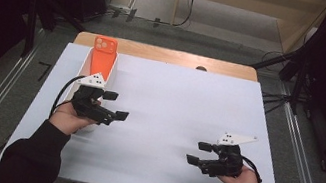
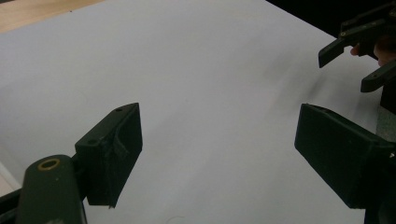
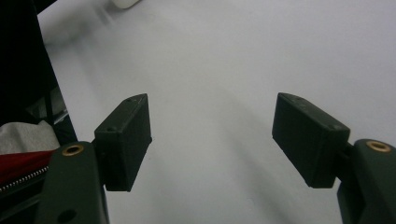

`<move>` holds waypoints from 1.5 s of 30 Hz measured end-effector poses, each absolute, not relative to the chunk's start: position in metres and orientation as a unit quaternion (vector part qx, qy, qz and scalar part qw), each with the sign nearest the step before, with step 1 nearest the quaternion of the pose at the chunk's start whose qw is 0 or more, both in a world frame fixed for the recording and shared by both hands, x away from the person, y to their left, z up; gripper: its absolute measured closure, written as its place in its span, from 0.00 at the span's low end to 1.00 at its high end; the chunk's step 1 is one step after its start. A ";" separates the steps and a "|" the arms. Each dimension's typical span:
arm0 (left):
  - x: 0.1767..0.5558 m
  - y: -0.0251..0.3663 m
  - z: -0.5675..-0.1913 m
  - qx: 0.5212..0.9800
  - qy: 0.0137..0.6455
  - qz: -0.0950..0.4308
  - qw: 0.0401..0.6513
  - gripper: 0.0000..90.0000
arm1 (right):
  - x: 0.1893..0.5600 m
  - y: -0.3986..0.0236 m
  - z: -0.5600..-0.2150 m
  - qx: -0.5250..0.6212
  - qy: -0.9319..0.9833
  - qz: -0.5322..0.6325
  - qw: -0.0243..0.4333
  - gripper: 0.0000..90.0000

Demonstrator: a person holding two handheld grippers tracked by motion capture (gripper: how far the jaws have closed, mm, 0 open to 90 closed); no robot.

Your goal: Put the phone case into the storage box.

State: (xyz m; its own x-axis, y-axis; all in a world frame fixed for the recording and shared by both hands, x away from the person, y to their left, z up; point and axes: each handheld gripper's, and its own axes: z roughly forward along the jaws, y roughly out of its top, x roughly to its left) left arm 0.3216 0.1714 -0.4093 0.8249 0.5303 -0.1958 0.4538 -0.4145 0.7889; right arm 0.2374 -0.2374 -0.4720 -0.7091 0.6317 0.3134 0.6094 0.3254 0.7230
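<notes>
From the high view, an orange phone [image 1: 104, 55] lies in a white tray [image 1: 112, 72] at the far left of the table [image 1: 183, 110], its long side pointing away from the person, and the left gripper [image 1: 116, 105] is much nearer to it than the right gripper [image 1: 198, 153]. In the left gripper view, the jaws are wide apart and hold nothing, with the right gripper [image 2: 359, 65] far off. In the right gripper view, the jaws are wide apart and hold nothing too.

Black long sleeves [image 1: 36, 150] on both forearms, lower frame. Left gripper [image 1: 116, 105] and right gripper [image 1: 199, 153] – black bodies, blocky black fingers [image 3: 126, 142], brass-ringed screw holes, grey three-cornered top plates [image 1: 93, 79], black cable [image 1: 63, 92] trailing lower left.
</notes>
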 end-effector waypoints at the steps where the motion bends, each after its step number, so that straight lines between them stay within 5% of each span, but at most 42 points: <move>1: 0.321 0.171 -0.410 0.840 0.292 0.041 0.455 0.17 | 0.237 -0.237 -0.472 0.381 0.814 0.439 0.013 0.30; 45: 0.279 0.161 -0.449 0.881 0.221 0.034 0.417 0.17 | 0.237 -0.235 -0.474 0.374 0.820 0.434 0.002 0.30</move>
State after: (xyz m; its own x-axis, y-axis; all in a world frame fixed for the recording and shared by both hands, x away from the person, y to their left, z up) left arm 0.2791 0.1606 -0.4494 0.8996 0.4184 -0.1249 0.3617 -0.5539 0.7499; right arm 0.2368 -0.2348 -0.4738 -0.7196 0.6154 0.3216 0.6122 0.3437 0.7121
